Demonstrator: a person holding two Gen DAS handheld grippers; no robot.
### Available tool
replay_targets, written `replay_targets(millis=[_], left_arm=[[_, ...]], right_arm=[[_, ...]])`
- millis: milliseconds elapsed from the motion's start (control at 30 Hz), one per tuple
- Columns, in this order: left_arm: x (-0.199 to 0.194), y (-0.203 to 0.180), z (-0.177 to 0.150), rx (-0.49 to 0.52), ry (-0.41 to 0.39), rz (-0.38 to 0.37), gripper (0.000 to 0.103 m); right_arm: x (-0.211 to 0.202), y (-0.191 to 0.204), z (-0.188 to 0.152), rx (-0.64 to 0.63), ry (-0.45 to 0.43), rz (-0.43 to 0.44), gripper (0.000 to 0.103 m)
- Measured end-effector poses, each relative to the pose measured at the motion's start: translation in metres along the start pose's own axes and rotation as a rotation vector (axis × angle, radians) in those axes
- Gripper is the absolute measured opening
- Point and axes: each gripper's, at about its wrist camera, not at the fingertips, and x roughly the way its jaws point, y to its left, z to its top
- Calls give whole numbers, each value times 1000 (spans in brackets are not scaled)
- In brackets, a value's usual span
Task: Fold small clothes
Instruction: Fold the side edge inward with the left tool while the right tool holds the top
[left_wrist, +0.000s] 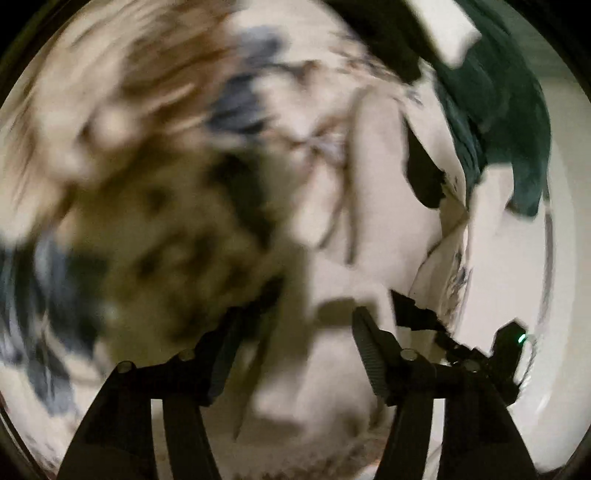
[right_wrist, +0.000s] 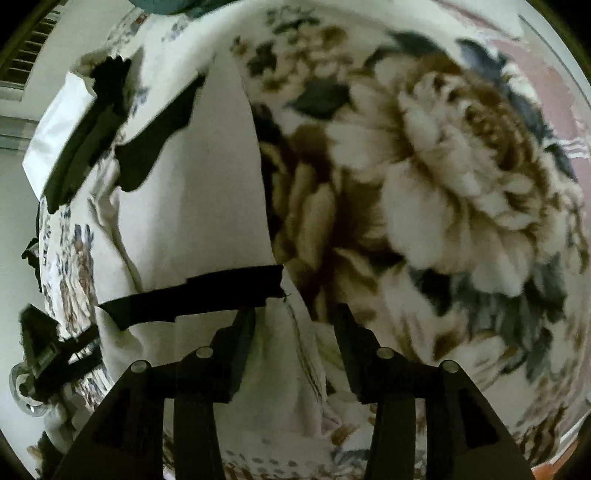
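The white garment with black trim (right_wrist: 192, 206) lies spread on the floral blanket (right_wrist: 443, 177) — ahead of the right gripper (right_wrist: 291, 325), whose jaws stand spread with a fold of white cloth between them. The left gripper (left_wrist: 295, 325) also has its jaws spread over blurred white cloth; a dark green garment (left_wrist: 498, 122) lies far ahead, right of them.

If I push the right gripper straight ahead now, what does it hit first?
Most likely the white garment: its cloth lies between the open right gripper fingers, with a black band just ahead-left. Depth is unclear.
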Motion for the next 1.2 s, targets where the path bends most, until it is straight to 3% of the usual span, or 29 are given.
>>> replay_targets(millis=[33,67,100,267,400,533,600,667,733,900,1033,1133,1200], left_arm=[[3,-13,3,52,-10,25,8],[6,-23,6,91,-11,64,4],[5,-30,6,115,-30,100,3],[-24,-48,12,150,-140,136,3],[-18,-30,27,92,-123,149,3],[2,-9,32,24,-35,116,7],[7,2,32,-26,16,83,9],[-1,10,24,-53,20,49,20],[-14,19,13,-77,12,9,44],[-29,45,-34,-165,45,-32,45],[-15,61,-66,-258,104,-102,45],[-5,62,-73,-334,75,-173,45],[-4,59,-73,-350,35,-167,40]], right_arm=[[1,0,-1,9,-17,-10,21],[-2,-1,-3,16,-44,-22,3],[-5,0,-4,18,-60,-29,3],[-42,10,-8,-17,-199,-28,3],[-46,7,-2,-6,-228,-44,3],[-21,-2,12,49,-142,-31,3],[-9,-17,15,129,-66,22,8],[-10,-32,7,193,-56,86,26],[-20,-46,-5,231,-64,129,39],[-32,-78,-49,308,5,248,39],[-19,-85,-74,360,60,324,39],[4,-80,-84,402,116,403,39],[16,-77,-87,425,124,402,39]])
